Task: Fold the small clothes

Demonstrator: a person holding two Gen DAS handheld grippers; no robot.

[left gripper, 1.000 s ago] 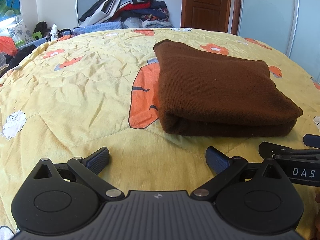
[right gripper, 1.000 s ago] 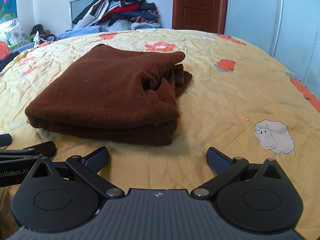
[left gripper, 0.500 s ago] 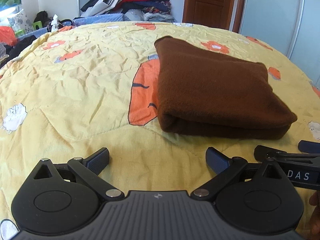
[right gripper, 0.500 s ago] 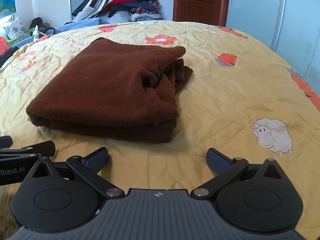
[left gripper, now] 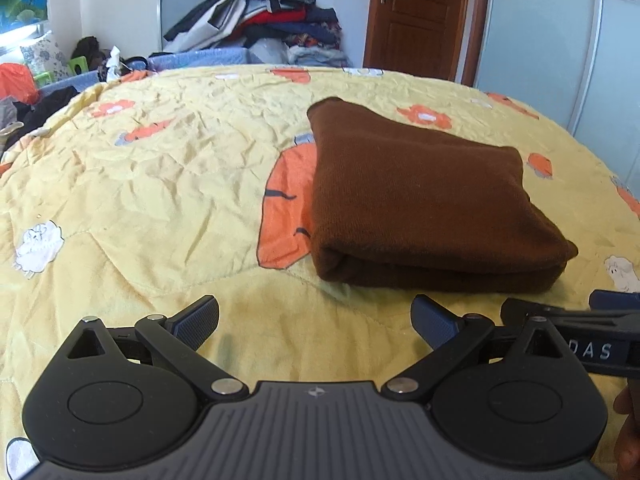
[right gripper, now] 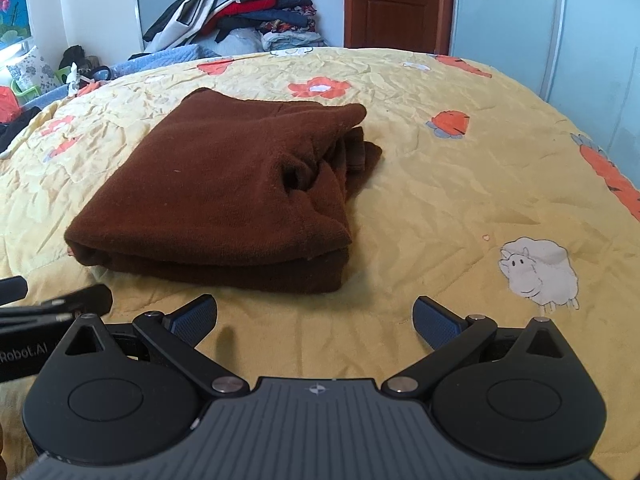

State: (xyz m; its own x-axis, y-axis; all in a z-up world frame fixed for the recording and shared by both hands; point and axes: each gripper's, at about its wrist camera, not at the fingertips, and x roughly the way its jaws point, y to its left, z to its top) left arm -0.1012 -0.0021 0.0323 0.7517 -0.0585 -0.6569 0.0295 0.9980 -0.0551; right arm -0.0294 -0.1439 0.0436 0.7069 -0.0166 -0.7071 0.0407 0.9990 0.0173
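From the left wrist view, the left tongs (left gripper: 315, 320) hang released over the bed, blue-padded fingers (left gripper: 196, 318) spread wide and holding nothing. Ahead and to the right lies the folded dark brown knitted garment (left gripper: 420, 196), a flat rectangular bundle resting on the yellow quilted bedspread (left gripper: 160, 184) printed with orange shapes and white sheep. Its thick folded edge faces the camera, near the fingertips but apart from them. At the right edge, part of the right tongs (left gripper: 576, 320) shows just beside the left ones. A heap of mixed clothes (left gripper: 264, 12) rises beyond the bed, beside a brown wooden door (left gripper: 424, 16).

From the right wrist view, the right tongs (right gripper: 315, 320) are likewise released, fingers wide apart and empty. The brown garment (right gripper: 224, 192) lies ahead and to the left on the bedspread (right gripper: 460, 200), its looser layered ends bunched on its right side. The left tongs' black frame (right gripper: 56, 308) pokes in at the left edge.
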